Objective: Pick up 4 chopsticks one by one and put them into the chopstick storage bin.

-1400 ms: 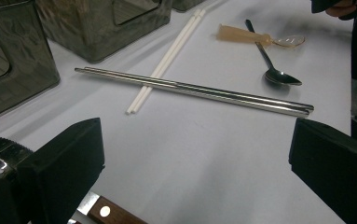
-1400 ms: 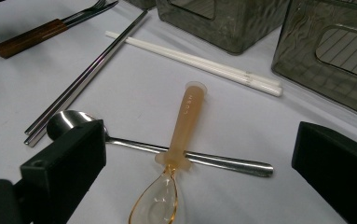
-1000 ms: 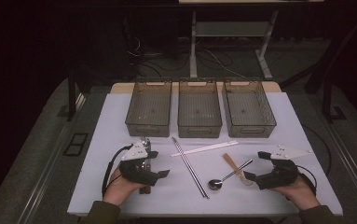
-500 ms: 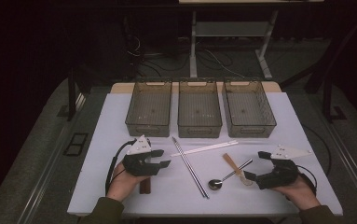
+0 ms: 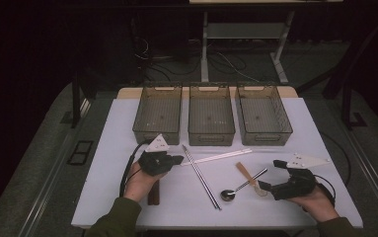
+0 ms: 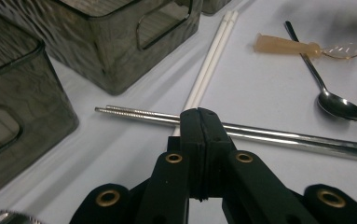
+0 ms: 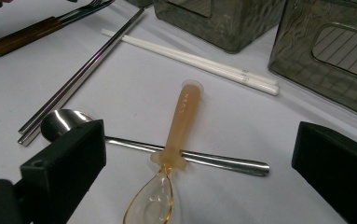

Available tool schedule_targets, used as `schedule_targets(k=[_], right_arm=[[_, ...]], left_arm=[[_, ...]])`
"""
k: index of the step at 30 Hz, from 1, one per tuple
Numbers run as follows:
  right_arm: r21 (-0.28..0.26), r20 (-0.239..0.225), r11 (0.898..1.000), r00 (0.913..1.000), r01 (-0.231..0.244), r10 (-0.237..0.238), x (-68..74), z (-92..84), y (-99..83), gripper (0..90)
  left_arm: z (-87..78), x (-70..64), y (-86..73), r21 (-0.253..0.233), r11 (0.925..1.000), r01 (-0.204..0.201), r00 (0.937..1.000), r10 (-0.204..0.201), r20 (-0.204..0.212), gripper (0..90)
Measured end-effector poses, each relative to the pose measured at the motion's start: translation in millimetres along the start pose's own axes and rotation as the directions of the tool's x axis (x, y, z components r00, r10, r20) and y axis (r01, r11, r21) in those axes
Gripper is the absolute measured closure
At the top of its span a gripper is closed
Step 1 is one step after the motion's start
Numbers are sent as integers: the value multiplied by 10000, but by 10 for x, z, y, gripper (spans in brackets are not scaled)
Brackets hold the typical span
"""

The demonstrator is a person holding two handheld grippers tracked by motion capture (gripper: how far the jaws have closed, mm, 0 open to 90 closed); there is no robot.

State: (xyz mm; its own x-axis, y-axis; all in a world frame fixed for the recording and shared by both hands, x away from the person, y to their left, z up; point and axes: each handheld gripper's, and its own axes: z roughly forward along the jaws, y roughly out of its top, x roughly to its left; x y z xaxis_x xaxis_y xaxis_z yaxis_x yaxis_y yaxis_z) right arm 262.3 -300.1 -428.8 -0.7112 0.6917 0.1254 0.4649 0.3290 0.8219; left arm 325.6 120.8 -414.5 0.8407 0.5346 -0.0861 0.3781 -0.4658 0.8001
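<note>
Just before the metal chopsticks (image 6: 278, 136), the left tool (image 6: 199, 114) has just closed empty; the right tool (image 7: 199, 154) gapes wide over the amber spoon (image 7: 178, 135)

Three bins (image 5: 211, 118) are sitting side by side at the table's (image 5: 102, 192) far edge. Before the middle bin, the steel chopsticks (image 5: 201, 177) are lying crossed over the white chopsticks (image 5: 221, 157). Right of them, the metal spoon (image 5: 241, 186) is lying under the amber spoon (image 5: 248, 175). A wooden-handled fork (image 5: 153, 193) is lying left, beneath the left hand (image 5: 139, 182).
</note>
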Motion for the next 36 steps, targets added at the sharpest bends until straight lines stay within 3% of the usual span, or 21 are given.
schedule_targets(k=[10,18,21,27,36], right_arm=[[-12,5,10000,10000,-18,18,-2,2,0,28],[-15,10,10000,10000,-81,81,-3,-4,-3,28],[-18,6,9999,10000,-99,99,-6,-4,-3,28],[-24,29,10000,10000,-94,94,-13,-7,-7,28],[-29,35,9999,9999,-107,107,-13,-8,-7,28]], left_arm=[[165,122,120,202,9998,84,9997,-79,-228,891],[402,187,209,691,9976,-65,9990,95,-432,892],[501,193,219,1043,9944,-162,9981,222,-570,892],[651,209,263,1247,9919,-236,9972,321,-671,892],[733,222,240,1686,9852,-302,9955,449,-839,892]])
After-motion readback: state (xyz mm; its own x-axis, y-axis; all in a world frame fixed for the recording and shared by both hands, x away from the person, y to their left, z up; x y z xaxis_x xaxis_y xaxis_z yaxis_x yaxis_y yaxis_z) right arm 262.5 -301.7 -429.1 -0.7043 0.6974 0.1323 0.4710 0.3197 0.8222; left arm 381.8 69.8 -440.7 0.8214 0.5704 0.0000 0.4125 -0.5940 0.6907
